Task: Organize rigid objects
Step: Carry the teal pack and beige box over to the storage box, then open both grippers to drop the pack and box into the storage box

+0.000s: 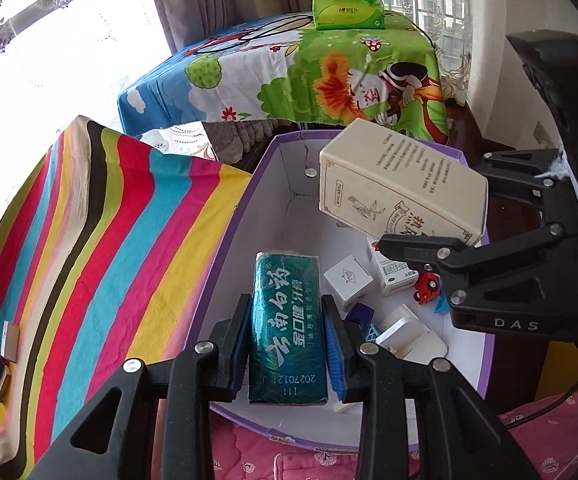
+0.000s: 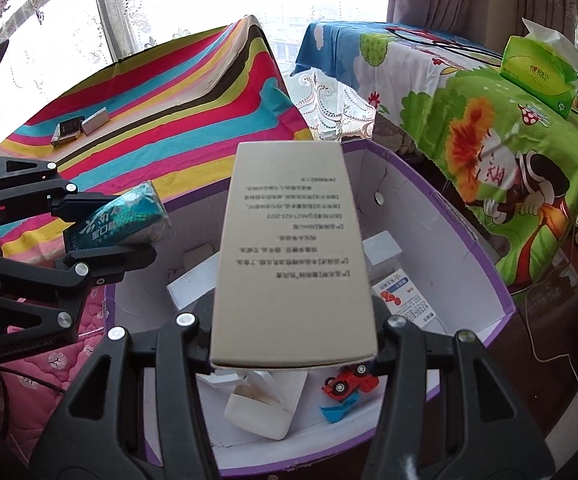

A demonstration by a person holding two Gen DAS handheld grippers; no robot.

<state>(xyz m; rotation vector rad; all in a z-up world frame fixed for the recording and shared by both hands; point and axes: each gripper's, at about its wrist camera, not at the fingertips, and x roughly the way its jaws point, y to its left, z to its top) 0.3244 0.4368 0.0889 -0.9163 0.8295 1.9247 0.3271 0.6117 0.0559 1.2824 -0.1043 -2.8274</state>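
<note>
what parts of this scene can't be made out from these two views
- Right wrist view: the beige carton in the right gripper hides the middle of the purple bin.
- Left wrist view: the teal toothpaste box in the left gripper covers the bin floor beneath.
- Two small boxes on the striped cloth: labels too small.

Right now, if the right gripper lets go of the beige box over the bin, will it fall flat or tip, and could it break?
The beige box is long and held tilted, so it would probably tip onto a broad face. It looks like stiff, light cardboard, unlikely to break. It may land unevenly on the red toy car below it.
</note>
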